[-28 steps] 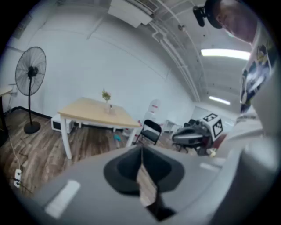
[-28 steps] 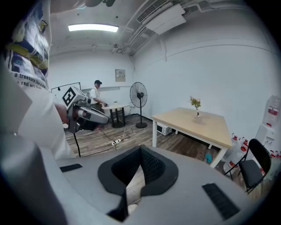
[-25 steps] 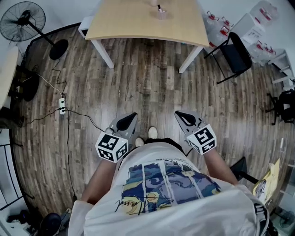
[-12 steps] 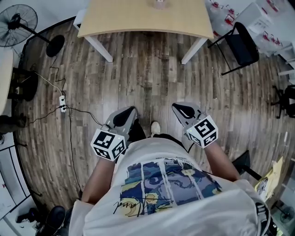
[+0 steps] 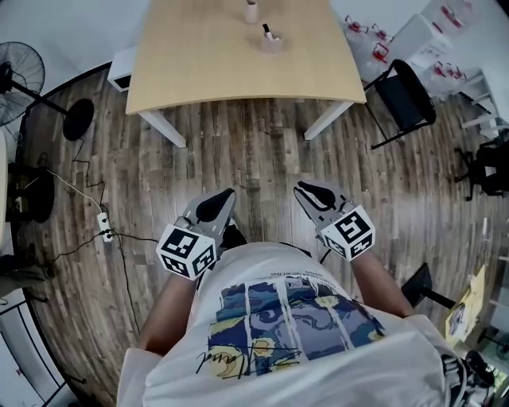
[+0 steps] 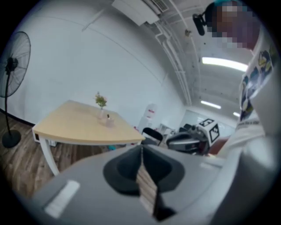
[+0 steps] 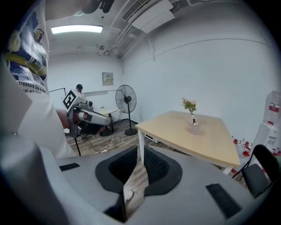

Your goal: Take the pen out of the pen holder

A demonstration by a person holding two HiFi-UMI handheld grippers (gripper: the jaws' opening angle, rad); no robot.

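Observation:
A clear pen holder with a dark pen upright in it stands on the far part of a light wooden table, next to a small flower vase. I hold both grippers close to my body above the wooden floor, well short of the table. My left gripper has its jaws pressed together, empty. On my right gripper the jaws stand a narrow slit apart with nothing in them. The holder is small and far ahead in the left gripper view, and the holder is just as distant in the right gripper view.
A standing fan and a power strip with cables lie to the left. To the right of the table is a black chair, with water bottles behind it. Another dark chair is at the right edge.
The head view has shifted, so more of the table top and the pen holder now show. Both grippers stay in front of my body, hardly moved.

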